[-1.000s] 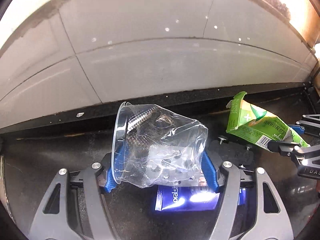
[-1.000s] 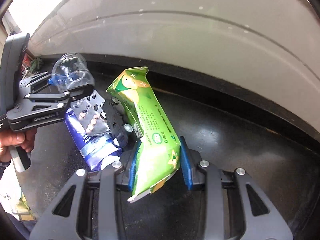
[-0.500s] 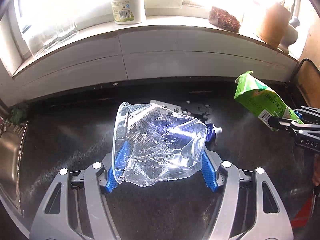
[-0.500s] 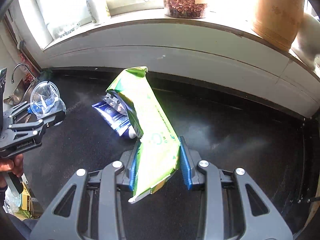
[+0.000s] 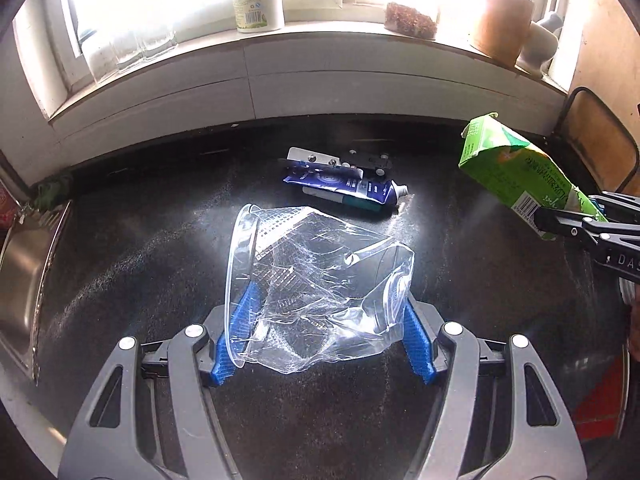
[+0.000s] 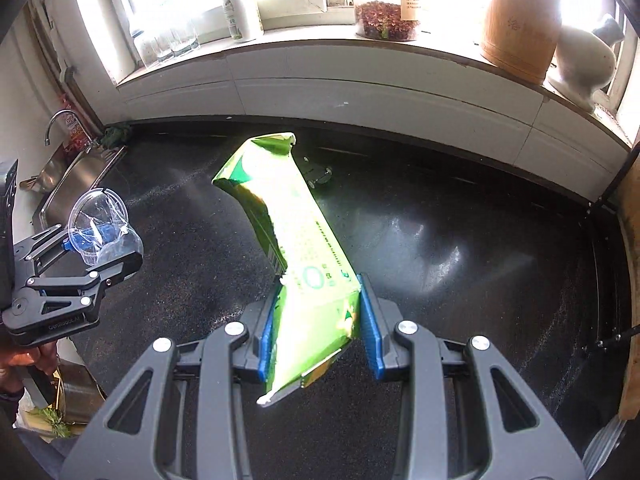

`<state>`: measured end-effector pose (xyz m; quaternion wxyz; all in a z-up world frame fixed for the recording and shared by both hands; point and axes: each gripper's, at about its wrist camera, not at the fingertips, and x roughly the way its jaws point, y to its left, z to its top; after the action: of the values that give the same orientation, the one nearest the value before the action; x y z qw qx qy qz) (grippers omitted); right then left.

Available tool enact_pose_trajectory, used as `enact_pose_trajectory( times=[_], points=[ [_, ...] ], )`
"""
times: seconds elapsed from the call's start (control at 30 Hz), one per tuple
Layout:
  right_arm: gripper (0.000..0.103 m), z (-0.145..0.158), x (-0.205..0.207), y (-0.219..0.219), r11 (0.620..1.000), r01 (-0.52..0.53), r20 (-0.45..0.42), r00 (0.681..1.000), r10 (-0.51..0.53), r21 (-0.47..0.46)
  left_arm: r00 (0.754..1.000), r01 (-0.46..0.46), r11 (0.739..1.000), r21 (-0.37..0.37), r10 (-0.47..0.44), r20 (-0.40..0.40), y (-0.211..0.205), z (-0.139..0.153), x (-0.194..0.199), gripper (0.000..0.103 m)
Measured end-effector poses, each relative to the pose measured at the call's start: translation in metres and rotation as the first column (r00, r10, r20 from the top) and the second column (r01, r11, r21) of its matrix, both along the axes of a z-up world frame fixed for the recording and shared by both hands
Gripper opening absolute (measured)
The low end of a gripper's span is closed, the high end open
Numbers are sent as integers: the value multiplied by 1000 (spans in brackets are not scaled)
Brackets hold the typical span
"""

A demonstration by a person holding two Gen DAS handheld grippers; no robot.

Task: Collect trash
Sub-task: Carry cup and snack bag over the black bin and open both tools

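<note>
Left gripper [image 5: 320,336] is clamping a crushed clear cup [image 5: 316,288]; right gripper [image 6: 318,320] is pinching a green carton [image 6: 296,240]. Both are hanging above a black counter [image 5: 160,240]. A tube [image 5: 344,190] is lying ahead; sink [image 5: 24,280] left, windowsill [image 6: 320,44] beyond.

"DA" shows white on the right gripper [image 5: 600,232]; a barcode sits on the green carton [image 5: 516,178]; its other print is too small to read.
</note>
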<state>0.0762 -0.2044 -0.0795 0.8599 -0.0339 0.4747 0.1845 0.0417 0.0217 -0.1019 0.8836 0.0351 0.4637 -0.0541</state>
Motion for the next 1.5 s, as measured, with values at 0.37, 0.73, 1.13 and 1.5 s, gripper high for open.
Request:
enact_pose_trajectory(
  times=[0.37, 0.73, 1.13, 1.5],
  points=[
    [36, 17, -14, 64, 984, -176, 35, 984, 176, 0, 985, -166, 986, -5, 166, 57, 54, 21, -47, 66],
    [36, 30, -80, 249, 813, -580, 39, 815, 578, 50, 838, -543, 838, 51, 536, 104, 181, 36, -181, 66],
    [36, 3, -226, 438, 451, -890, -23, 451, 892, 65, 548, -836, 546, 50, 835, 44, 282, -8, -343, 66],
    [36, -98, -282, 530, 367, -929, -213, 350, 912, 42, 453, -891, 449, -69, 889, -65, 333, -114, -385, 66]
  ],
)
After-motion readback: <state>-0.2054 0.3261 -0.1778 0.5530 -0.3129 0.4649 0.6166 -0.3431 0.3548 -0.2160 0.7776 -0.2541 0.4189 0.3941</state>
